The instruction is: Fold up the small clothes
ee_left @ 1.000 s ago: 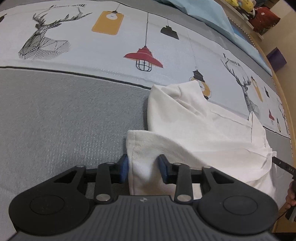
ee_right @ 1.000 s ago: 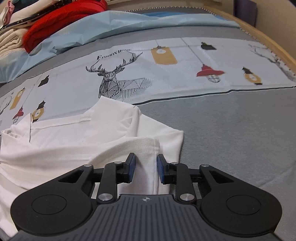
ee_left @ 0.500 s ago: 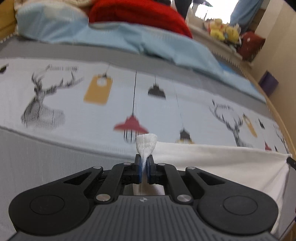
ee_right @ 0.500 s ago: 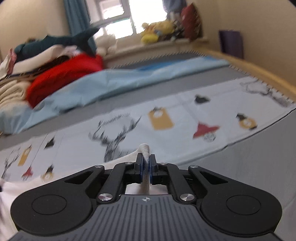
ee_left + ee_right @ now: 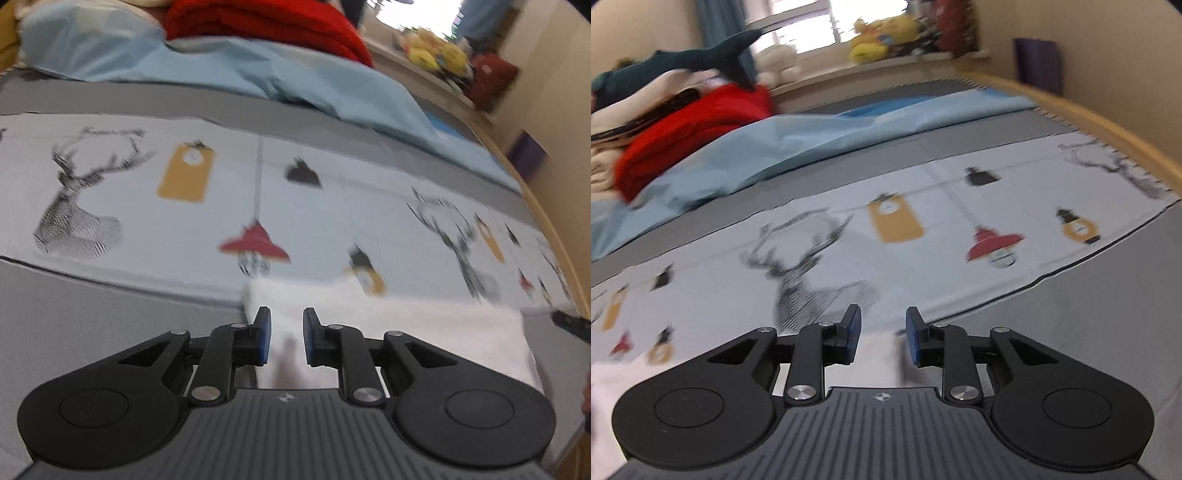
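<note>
A small white garment (image 5: pixel 399 321) lies folded on the bed, its far edge at the border of the printed sheet. My left gripper (image 5: pixel 285 338) is open with the garment's left corner lying between and below its blue pads. My right gripper (image 5: pixel 882 338) is open too, with the garment's right corner (image 5: pixel 875 362) just under and behind its pads. More white cloth (image 5: pixel 613 384) shows at the lower left of the right wrist view. The other gripper's black tip (image 5: pixel 572 325) shows at the left view's right edge.
The bed has a grey cover (image 5: pixel 92 332) and a pale sheet printed with deer and lamps (image 5: pixel 207 206). A light blue quilt (image 5: pixel 229 70), a red blanket (image 5: pixel 690 125) and stacked clothes lie at the far side. The wooden bed edge (image 5: pixel 1108 129) curves at right.
Both grippers were shut on the garment's corners, lifted, half a second ago. Now both have opened and the garment lies folded flat on the bed.
</note>
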The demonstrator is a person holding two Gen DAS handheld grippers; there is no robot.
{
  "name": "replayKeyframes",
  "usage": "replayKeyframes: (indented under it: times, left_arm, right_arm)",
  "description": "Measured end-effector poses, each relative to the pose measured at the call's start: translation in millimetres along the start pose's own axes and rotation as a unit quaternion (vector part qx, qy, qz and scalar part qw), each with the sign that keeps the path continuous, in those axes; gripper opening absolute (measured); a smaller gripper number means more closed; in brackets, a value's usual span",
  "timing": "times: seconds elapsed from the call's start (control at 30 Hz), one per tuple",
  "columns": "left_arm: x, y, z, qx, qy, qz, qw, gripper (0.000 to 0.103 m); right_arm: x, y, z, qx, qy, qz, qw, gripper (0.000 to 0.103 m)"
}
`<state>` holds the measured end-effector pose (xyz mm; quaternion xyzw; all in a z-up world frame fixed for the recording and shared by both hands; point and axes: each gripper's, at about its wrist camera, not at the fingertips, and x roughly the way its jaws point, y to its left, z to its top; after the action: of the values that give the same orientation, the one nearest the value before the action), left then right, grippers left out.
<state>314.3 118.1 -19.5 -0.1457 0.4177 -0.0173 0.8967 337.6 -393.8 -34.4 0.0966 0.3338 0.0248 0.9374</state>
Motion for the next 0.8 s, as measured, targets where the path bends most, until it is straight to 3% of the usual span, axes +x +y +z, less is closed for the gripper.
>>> replayKeyframes:
  times: [0.17, 0.3, 0.37, 0.4, 0.43, 0.5, 0.57, 0.63, 0.7, 0.8]
  left_arm:
    - [-3.5, -9.6, -33.0, 0.042, 0.072, -0.021, 0.9963, 0.019]
    - [-3.7, -23.4, -61.1, 0.072, 0.115, -0.039, 0.9899, 0.02]
    - [2.5, -29.5, -79.9, 0.11, 0.155, -0.035, 0.9813, 0.022]
    - [9.3, -31.6, -91.5, 0.14, 0.181, -0.004, 0.9735, 0.022]
    - [17.2, -33.4, -106.4, 0.183, 0.208, 0.039, 0.9602, 0.024]
    - [15.9, -36.9, -119.3, 0.229, 0.21, 0.067, 0.9481, 0.033]
    - [6.8, -33.5, -118.4, 0.218, 0.203, 0.051, 0.9534, 0.034]
    - [1.5, -25.6, -116.0, 0.196, 0.199, 0.037, 0.9595, 0.038]
    - [3.0, -19.4, -115.7, 0.179, 0.207, 0.038, 0.9611, 0.038]
    - [7.1, -12.6, -116.0, 0.159, 0.223, 0.034, 0.9612, 0.037]
  right_arm:
    - [-25.0, 9.6, -28.1, -0.066, 0.081, 0.072, 0.992, 0.028]
    - [-46.7, 19.2, -56.5, -0.143, 0.118, 0.088, 0.979, 0.028]
    - [-52.0, 19.8, -68.9, -0.159, 0.143, 0.079, 0.974, 0.028]
    - [-52.5, 19.5, -74.8, -0.165, 0.157, 0.072, 0.971, 0.028]
    - [-51.4, 18.8, -81.6, -0.173, 0.176, 0.06, 0.967, 0.028]
    - [-49.3, 18.6, -95.8, -0.192, 0.208, 0.024, 0.959, 0.028]
    - [-53.9, 20.0, -102.6, -0.201, 0.213, -0.002, 0.956, 0.028]
    - [-64.1, 20.1, -100.6, -0.182, 0.205, -0.006, 0.962, 0.028]
    - [-70.4, 19.3, -98.6, -0.163, 0.204, -0.004, 0.965, 0.029]
    - [-67.1, 17.2, -104.0, -0.16, 0.226, -0.018, 0.961, 0.029]
